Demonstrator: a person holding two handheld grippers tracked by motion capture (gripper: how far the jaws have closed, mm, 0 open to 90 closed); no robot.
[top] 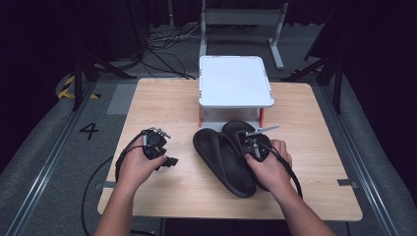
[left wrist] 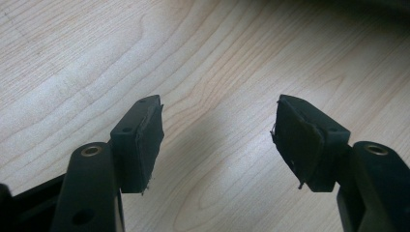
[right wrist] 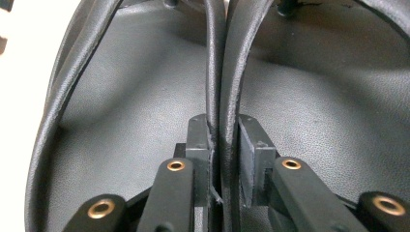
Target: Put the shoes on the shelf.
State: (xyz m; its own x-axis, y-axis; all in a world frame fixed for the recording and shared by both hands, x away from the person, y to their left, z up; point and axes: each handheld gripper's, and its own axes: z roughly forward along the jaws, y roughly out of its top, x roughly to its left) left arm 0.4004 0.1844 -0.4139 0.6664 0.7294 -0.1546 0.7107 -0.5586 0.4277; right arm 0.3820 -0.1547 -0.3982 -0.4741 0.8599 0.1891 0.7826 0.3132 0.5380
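Note:
Two black flip-flop sandals lie side by side on the wooden table [top: 157, 98], the left sandal [top: 221, 160] nearer me and the right sandal [top: 239, 129] partly behind it. My right gripper [top: 254, 147] sits over them. In the right gripper view its jaws [right wrist: 222, 130] are shut on two black straps [right wrist: 216, 58] pressed together, one from each sandal, with the leathery footbed [right wrist: 135, 96] beneath. My left gripper [top: 167, 146] rests left of the sandals, apart from them. In the left gripper view it stands open [left wrist: 217, 121] over bare wood, nothing between its pads.
A white raised platform [top: 235, 81] on orange legs stands at the table's far middle, just behind the sandals. Cables trail from both grippers toward the front edge. Dark floor, cables and stand legs surround the table.

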